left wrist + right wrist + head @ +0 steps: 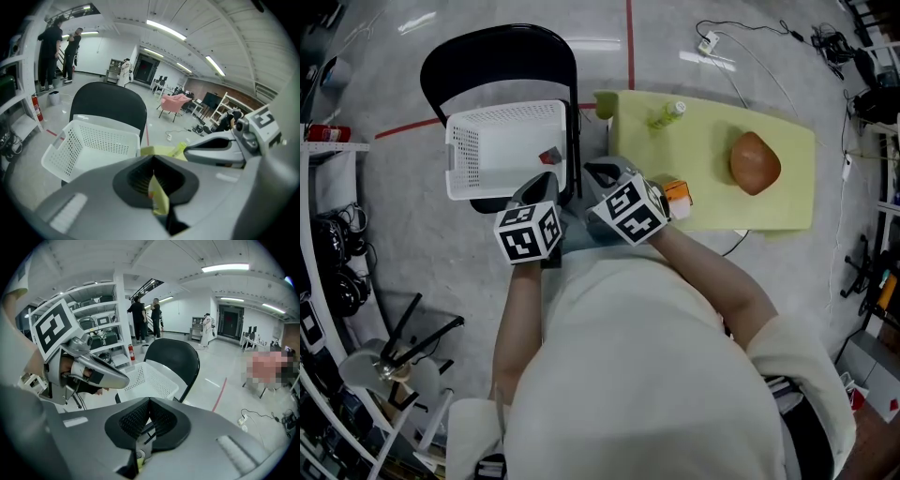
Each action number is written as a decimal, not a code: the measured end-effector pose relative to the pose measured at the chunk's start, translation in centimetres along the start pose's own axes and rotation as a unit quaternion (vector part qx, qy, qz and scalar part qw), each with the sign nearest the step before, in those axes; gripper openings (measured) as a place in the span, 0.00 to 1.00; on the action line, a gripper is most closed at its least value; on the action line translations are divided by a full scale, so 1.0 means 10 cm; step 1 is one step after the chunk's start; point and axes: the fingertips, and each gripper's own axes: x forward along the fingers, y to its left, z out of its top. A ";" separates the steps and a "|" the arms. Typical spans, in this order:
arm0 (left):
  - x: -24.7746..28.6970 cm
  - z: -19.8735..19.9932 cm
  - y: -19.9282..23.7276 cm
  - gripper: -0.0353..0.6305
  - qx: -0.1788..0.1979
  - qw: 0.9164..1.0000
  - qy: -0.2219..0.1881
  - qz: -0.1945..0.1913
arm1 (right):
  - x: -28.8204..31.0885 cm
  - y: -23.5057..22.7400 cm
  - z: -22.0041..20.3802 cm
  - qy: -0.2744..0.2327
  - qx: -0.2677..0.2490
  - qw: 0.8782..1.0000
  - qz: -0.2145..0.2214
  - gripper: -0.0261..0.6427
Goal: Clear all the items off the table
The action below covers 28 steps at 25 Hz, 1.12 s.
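A: While L gripper (546,180) & R gripper (605,171) are both pressed together, seemingly empty; what next?
B: Orange item (678,197) at table's (703,141) near-left edge, beside R gripper; I'd spread jaws before reaching; then basket (506,111).

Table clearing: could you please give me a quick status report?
Shut: left gripper, right gripper, near basket. On table: bottle, brown lump, orange item. Nothing blocking.

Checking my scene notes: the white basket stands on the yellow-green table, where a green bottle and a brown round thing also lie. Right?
No. The head view shows the white basket on the black chair beside the yellow-green table, not on it. The green bottle and brown round thing do lie on the table.
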 end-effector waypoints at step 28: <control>-0.44 -0.68 -1.18 0.07 0.130 0.985 0.037 -0.108 | -1.18 0.30 -0.90 -0.029 0.148 0.980 -0.127 0.04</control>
